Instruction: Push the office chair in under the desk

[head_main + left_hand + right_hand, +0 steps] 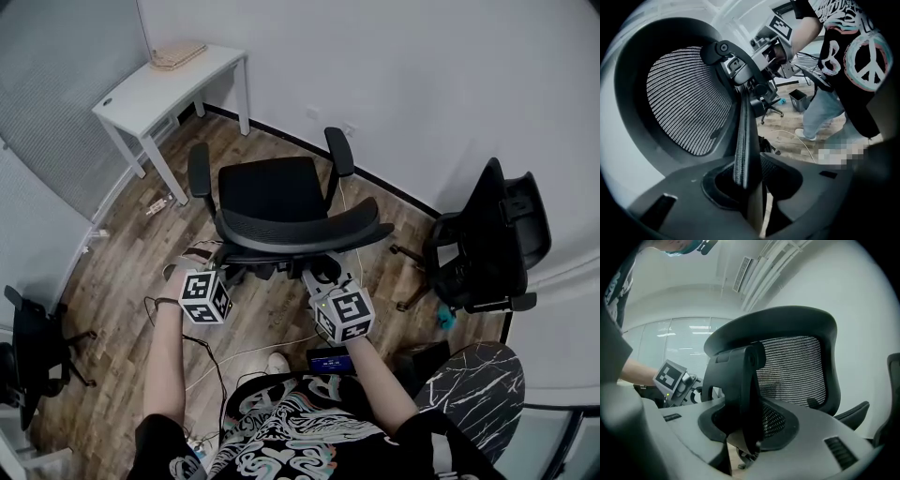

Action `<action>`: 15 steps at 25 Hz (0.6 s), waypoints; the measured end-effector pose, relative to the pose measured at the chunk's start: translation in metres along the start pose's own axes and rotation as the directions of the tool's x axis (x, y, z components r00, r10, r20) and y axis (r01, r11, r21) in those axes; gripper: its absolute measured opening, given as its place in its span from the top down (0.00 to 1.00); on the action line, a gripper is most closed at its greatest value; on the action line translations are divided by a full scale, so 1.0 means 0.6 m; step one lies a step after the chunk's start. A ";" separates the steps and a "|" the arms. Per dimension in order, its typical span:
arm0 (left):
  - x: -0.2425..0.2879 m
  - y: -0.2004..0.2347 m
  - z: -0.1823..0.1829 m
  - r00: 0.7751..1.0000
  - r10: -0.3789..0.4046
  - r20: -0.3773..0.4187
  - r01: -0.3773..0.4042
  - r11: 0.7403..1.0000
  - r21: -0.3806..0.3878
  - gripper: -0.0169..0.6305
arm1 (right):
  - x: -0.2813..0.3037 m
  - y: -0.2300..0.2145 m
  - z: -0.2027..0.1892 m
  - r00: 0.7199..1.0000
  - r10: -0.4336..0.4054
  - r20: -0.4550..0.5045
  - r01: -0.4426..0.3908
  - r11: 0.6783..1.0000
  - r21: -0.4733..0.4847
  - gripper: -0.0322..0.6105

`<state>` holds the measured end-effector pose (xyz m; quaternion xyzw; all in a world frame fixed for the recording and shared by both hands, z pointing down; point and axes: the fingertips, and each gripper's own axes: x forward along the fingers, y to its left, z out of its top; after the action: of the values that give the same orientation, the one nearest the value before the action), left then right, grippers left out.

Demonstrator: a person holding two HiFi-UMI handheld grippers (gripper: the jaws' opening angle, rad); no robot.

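A black office chair [272, 192] stands on the wood floor, its seat facing the white desk [169, 80] at the back left, apart from it. Both grippers are at the rear of its backrest [300, 230]. My left gripper [228, 266] is shut on a thin upright edge of the back frame [742, 140], beside the mesh [689, 103]. My right gripper [315, 274] is shut on the black back support [736, 390], with the mesh [792, 371] behind it. Each gripper view shows the other gripper's marker cube [780, 28] [670, 375].
A second black chair [487, 244] stands against the right wall and a third [33, 337] at the left edge. Cables [216, 361] and a small dark device [330, 359] lie on the floor by the person's feet. A flat box [178, 54] lies on the desk.
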<state>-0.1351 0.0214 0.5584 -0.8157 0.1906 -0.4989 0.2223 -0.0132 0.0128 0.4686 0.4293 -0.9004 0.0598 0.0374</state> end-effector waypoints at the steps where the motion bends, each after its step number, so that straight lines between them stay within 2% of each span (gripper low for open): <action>1: 0.002 0.001 0.002 1.000 0.002 -0.002 -0.002 1.000 0.000 0.75 | 0.000 -0.004 0.001 1.000 -0.002 0.002 0.002 1.000 0.001 0.79; 15: 0.019 0.020 0.010 1.000 0.014 -0.013 -0.015 1.000 -0.013 0.75 | 0.013 -0.028 0.004 0.999 0.033 -0.009 -0.033 0.999 0.006 0.78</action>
<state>-0.1258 0.0064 0.5575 -0.8126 0.2011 -0.5011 0.2194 -0.0050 -0.0041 0.4687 0.4143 -0.9070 0.0651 0.0390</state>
